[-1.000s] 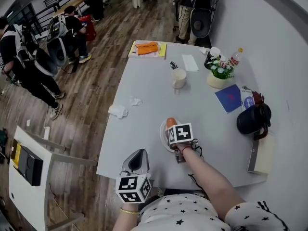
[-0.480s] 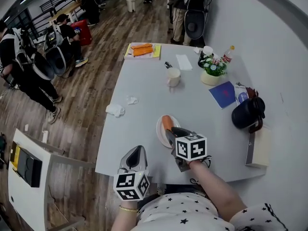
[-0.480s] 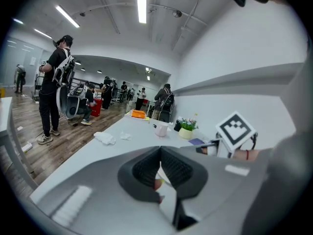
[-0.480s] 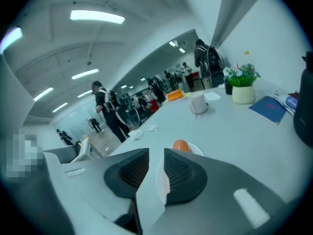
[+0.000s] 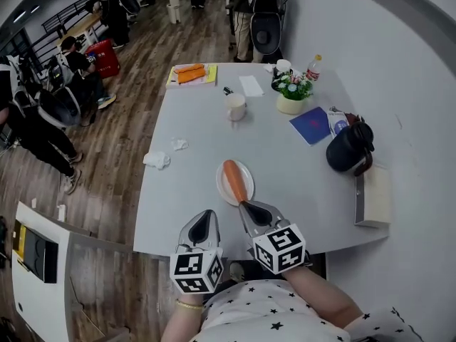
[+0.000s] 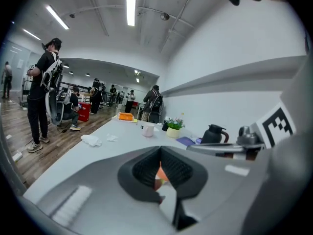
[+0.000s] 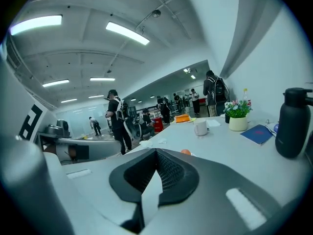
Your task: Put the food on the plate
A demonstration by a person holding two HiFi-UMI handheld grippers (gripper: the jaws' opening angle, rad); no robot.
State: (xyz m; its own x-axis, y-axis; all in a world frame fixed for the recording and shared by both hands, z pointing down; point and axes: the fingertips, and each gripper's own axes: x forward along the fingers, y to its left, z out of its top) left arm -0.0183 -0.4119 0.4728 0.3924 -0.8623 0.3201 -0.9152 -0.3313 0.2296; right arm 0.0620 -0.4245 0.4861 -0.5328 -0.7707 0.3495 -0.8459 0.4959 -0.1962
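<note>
We saw the long orange food [image 5: 235, 180] lying across the white plate [image 5: 249, 176], so the task looked done. That likely explained why our right gripper [image 5: 251, 209] sat just short of the plate, jaws pressed together on nothing. The left gripper [image 5: 206, 218], likewise closed and empty, idled beside it at the table [image 5: 299, 169] edge.
</note>
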